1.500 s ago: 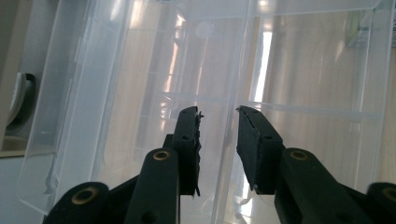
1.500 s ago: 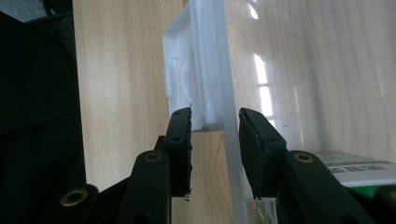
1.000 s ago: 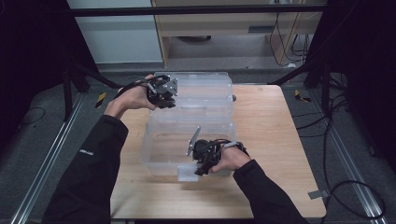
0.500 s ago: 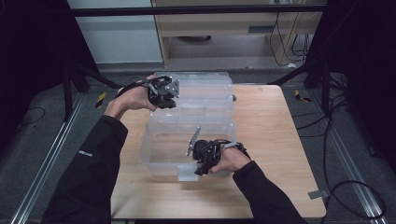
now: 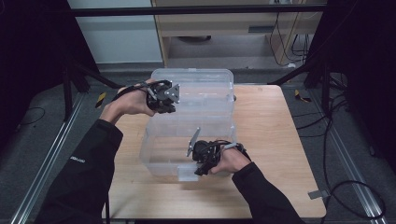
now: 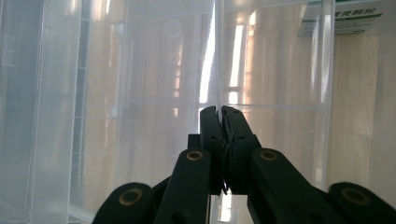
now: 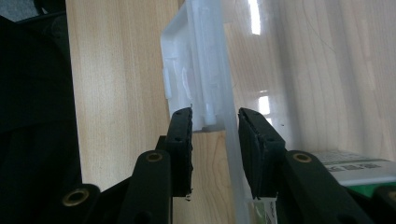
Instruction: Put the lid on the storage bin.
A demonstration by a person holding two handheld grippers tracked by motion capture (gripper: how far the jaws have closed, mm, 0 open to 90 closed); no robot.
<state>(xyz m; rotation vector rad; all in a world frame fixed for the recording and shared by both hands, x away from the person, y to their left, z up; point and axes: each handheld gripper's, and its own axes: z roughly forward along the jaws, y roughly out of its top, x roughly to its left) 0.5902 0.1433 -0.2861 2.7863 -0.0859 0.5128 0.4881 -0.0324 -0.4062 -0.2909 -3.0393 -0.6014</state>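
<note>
A clear plastic storage box (image 5: 187,149) sat on the wooden table (image 5: 275,140), its hinged lid (image 5: 205,91) thrown open toward the far edge. At the lid's left corner, the left gripper (image 5: 164,100) had just been closing, and its jaws were pressed together on a thin edge of the lid (image 6: 217,56), pinching it. At the box's near wall, right of its front latch (image 7: 184,88), the right gripper (image 5: 201,164) straddled the wall (image 7: 229,130), one jaw outside over the wood, one inside; whether both pads pressed on the plastic could not be told. Inside the box, near that wall, lay a green-and-white packet (image 7: 345,168).
</note>
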